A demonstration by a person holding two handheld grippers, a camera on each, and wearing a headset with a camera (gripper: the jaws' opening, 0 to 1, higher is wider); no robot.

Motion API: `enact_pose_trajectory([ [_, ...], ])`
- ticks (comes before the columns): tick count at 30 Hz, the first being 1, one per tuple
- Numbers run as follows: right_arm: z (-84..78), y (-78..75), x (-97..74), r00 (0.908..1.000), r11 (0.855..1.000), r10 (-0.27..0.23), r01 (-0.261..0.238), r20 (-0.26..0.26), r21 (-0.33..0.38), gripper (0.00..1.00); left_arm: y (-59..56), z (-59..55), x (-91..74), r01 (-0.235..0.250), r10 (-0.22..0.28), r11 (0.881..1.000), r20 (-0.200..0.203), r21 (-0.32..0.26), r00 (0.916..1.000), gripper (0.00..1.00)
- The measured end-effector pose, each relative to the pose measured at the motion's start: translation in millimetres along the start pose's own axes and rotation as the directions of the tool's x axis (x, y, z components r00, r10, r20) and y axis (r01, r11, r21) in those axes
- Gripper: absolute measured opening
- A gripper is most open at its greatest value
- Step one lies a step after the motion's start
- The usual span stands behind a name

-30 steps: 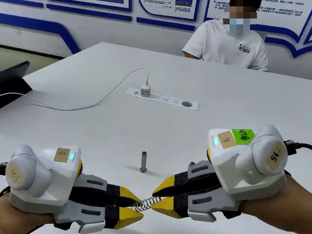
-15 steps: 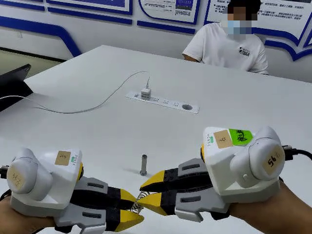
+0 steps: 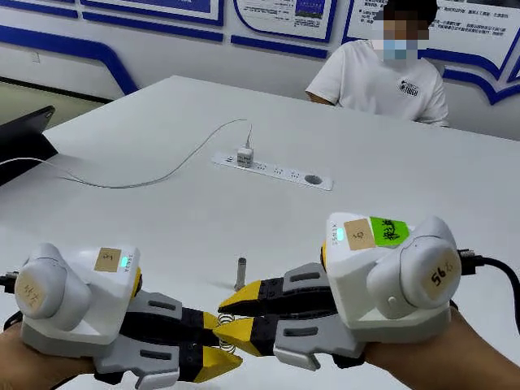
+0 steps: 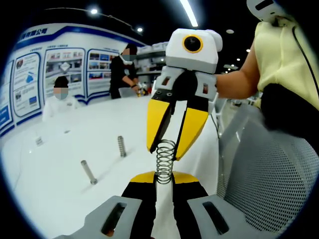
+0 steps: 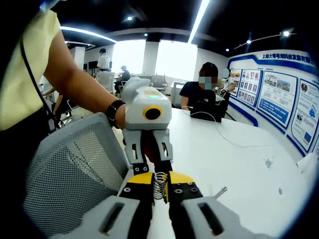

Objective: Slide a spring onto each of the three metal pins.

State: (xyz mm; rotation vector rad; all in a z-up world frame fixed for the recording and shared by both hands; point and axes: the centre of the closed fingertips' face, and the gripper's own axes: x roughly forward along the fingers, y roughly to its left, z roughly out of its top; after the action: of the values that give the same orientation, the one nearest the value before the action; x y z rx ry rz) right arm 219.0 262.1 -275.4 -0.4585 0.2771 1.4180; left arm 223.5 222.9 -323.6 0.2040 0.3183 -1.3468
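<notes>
The left gripper (image 4: pixel 164 180) is clamping its yellow tips together on the near end of the spring (image 4: pixel 165 158). The left gripper view is showing the coils rising from those tips into the right gripper (image 4: pixel 169 148), whose jaws are standing apart on either side of the spring's far end (whether they are pressing on the coils I cannot tell). That same view is catching two metal pins on the white table (image 4: pixel 45 199), a ribbed pin (image 4: pixel 121 146) and nearer a bare pin (image 4: pixel 88 172), both well apart from the spring. The head view is showing a standing pin (image 3: pixel 240 272) upright just beyond the meeting gripper tips, close to the table's near edge. The right gripper view is taking in a grey mesh chair back (image 5: pixel 70 164) beside the person holding the grippers.

Toward the far edge a power strip (image 3: pixel 272 169) is lying flat, with a white plug (image 3: pixel 244 155) sitting in it and a cable (image 3: pixel 162 175) trailing off toward the left edge. A person in a white shirt (image 3: pixel 378 73) is sitting at the far edge, and blue-and-white wall panels (image 3: pixel 146 10) are running behind
</notes>
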Motion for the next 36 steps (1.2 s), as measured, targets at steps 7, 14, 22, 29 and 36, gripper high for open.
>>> enact_pose_trajectory([
  [7,-1.0,-2.5,-0.3,1.0,1.0,-0.007,0.007,-0.004,0.0,0.11,2.2,-0.2,-0.4,-0.012,0.012,1.0,0.006,-0.004,0.9999,0.11],
  [14,-1.8,-6.6,-0.1,0.9998,1.0,-0.017,0.017,-0.008,-0.003,0.11,6.0,0.0,-2.7,-0.027,0.027,0.999,0.013,-0.02,0.9995,0.16],
  [22,-1.6,-14.3,-2.7,0.9993,0.999,-0.037,0.037,-0.007,-0.002,0.11,8.9,-1.0,-5.6,-0.051,0.052,0.998,0.017,-0.038,0.9985,0.21],
  [29,1.8,-28.3,-6.1,0.9972,0.997,-0.075,0.075,0.0,0.0,0.11,14.5,-0.6,-11.7,-0.085,0.087,0.994,0.032,-0.062,0.9957,0.26],
  [36,5.6,-44.5,-7.7,0.9933,0.993,-0.115,0.115,0.003,0.003,0.11,19.0,-1.6,-17.5,-0.111,0.114,0.991,0.042,-0.08,0.9926,0.31],
])
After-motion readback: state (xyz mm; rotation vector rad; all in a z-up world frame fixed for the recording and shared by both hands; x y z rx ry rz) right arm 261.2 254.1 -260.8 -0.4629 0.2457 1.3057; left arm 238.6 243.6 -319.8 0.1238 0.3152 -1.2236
